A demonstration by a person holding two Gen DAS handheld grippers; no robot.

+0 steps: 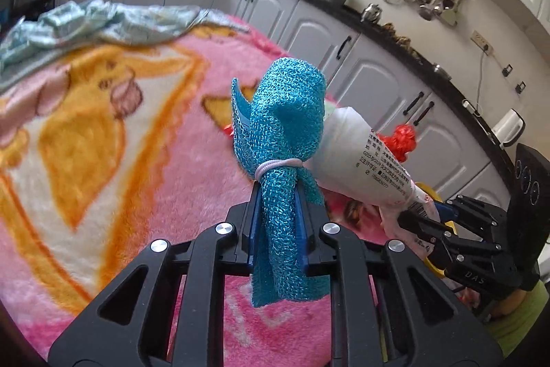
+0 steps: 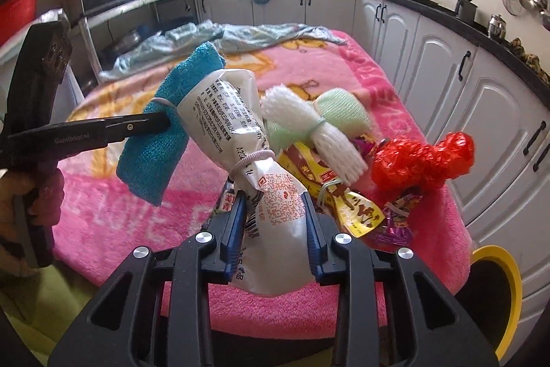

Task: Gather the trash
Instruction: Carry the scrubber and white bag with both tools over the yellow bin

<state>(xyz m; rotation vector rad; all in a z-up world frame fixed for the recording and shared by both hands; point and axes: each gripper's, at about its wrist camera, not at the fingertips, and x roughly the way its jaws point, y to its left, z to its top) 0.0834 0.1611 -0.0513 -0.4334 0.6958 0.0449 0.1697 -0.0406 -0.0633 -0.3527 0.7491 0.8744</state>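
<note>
Trash everywhere on that pink blanket [image 2: 405, 85], but two bundles are already up in the air. The blue mesh bundle [image 1: 285, 140], tied with a white hair band, sits squeezed between the fingers of the left gripper [image 1: 277, 212], standing up out of them and flopping down below too. Right beside it, basically touching, is the white printed bag [image 2: 227, 122], also cinched with a band, and the right gripper [image 2: 275, 222] has its blue pads pressed on the bag's lower half. So both tongs are clamped tight, each on its own bundle, held side by side over the table.

The rest is still lying on the blanket just past the right gripper: a white foam net bundle [image 2: 309, 122] with a pale green one [image 2: 343, 107] behind it, some yellow snack wrappers [image 2: 354, 205], and a crumpled red plastic bag [image 2: 419, 160] near the table's right edge. A yellow-rimmed bin [image 2: 505, 270] sits low by that corner. A light blue cloth [image 2: 240, 36] is bunched at the far end of the table.
</note>
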